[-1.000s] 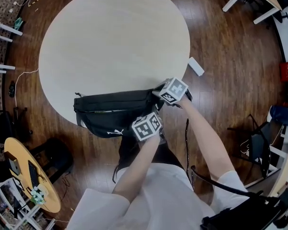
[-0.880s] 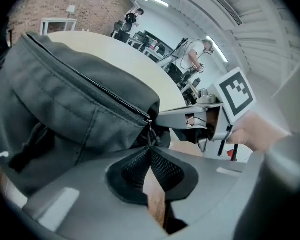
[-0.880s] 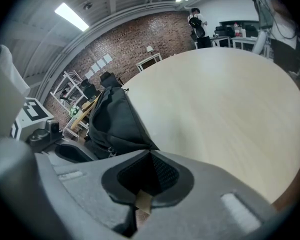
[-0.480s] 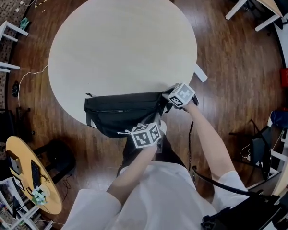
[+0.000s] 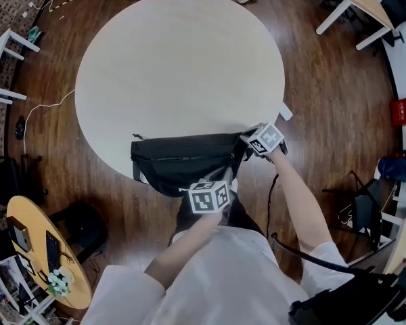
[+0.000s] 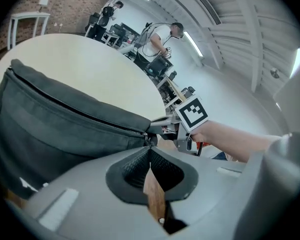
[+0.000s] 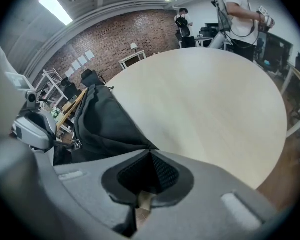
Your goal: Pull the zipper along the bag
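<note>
Bag: the black fabric waist bag (image 5: 183,162) lies at the near edge of the round pale wooden tabletop (image 5: 176,66), its lower part hanging over the rim.
Zipper (image 6: 80,111): runs along the bag's top; the small metal zipper pull (image 6: 146,134) sits at the end nearest the right gripper.
Left gripper (image 6: 149,148): jaws closed, pinching the zipper pull.
Right gripper (image 7: 151,151): jaws closed on the bag's end corner.

We see the bag (image 5: 183,161) on the table's (image 5: 179,66) near edge, partly overhanging it. Our right gripper (image 5: 249,141) is at its right end, our left gripper (image 5: 204,183) just before its near side.
</note>
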Demonstrator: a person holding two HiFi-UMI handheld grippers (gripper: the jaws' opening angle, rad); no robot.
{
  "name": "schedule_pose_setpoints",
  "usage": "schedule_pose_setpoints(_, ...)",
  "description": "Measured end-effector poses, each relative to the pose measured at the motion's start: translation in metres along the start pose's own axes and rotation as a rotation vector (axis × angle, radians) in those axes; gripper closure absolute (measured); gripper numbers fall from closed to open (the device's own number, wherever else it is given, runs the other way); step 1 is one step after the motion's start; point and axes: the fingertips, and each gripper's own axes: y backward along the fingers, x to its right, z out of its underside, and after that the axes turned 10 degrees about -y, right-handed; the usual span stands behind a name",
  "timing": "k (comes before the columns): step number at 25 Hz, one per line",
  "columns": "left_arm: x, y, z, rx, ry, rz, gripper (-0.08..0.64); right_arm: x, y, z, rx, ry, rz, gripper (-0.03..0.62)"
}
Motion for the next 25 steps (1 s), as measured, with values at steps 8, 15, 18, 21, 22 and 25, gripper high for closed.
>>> schedule_pose_setpoints(8,-0.030,0.037,-0.010,0.006,-0.048,0.063,0.537,-0.001,0.000,0.002,-0.018,0.000,0.072,0.600)
schedule_pose_setpoints(15,-0.059,0.062,-0.020,0.012,-0.085,0.138,0.537,0.000,0.001,0.003,-0.020,-0.003,0.131,0.600)
schedule_pose_setpoints(18,-0.072,0.071,-0.021,0.005,-0.097,0.157,0.537,-0.001,0.000,0.004,-0.024,0.005,0.144,0.600)
schedule_pose_setpoints(21,-0.088,0.080,-0.024,0.005,-0.099,0.161,0.537,0.001,0.001,0.004,-0.040,0.018,0.163,0.600)
schedule_pose_setpoints(22,-0.096,0.084,-0.025,0.005,-0.097,0.160,0.537,0.002,0.001,0.004,-0.047,0.019,0.168,0.600)
schedule_pose_setpoints(25,-0.119,0.098,-0.027,0.004,-0.087,0.156,0.537,0.002,-0.001,0.005,-0.059,0.013,0.185,0.600)
